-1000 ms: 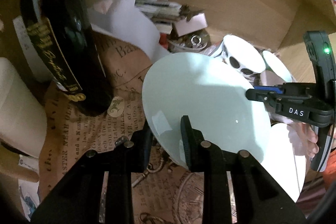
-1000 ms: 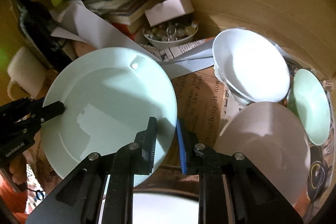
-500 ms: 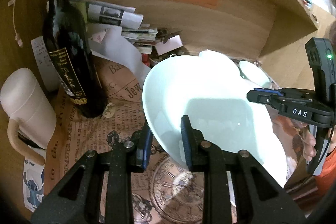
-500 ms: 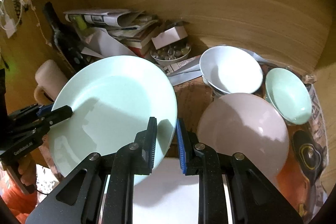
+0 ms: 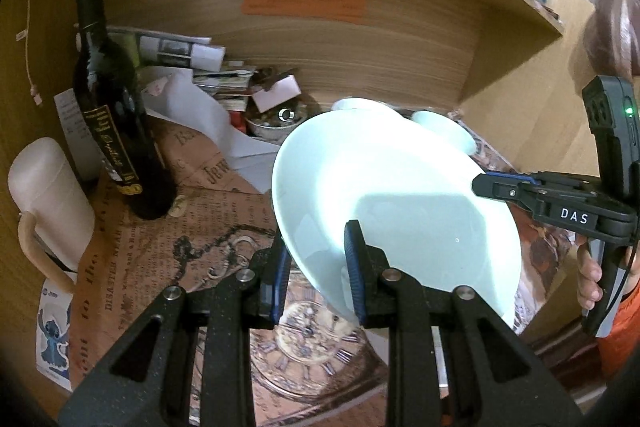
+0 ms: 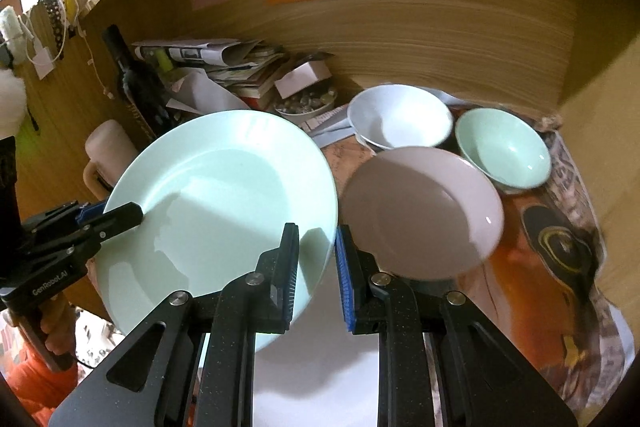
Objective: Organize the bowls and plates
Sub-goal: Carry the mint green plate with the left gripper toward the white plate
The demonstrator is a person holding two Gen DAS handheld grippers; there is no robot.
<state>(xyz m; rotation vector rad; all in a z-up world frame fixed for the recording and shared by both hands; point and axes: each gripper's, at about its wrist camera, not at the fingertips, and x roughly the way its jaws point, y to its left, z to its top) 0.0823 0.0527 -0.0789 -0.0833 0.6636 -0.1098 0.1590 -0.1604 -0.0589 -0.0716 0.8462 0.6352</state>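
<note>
A pale green plate (image 5: 400, 211) (image 6: 224, 203) is held in the air between both grippers. My left gripper (image 5: 316, 263) is shut on its near rim, and it shows at the left of the right wrist view (image 6: 116, 217). My right gripper (image 6: 316, 263) is shut on the opposite rim, and it shows in the left wrist view (image 5: 492, 185). A pink plate (image 6: 424, 211) lies on the shelf to the right. Behind it stand a white bowl (image 6: 400, 117) and a green bowl (image 6: 504, 147).
A dark wine bottle (image 5: 116, 115) and a pink mug (image 5: 48, 195) stand at the left. A pile of papers (image 5: 200, 67) and a small dish of trinkets (image 6: 306, 103) sit against the wooden back wall. A white plate (image 6: 320, 367) lies below the right gripper.
Both grippers have lifted the green plate up and back from the shelf. More of the back wall and the bowls now shows.
</note>
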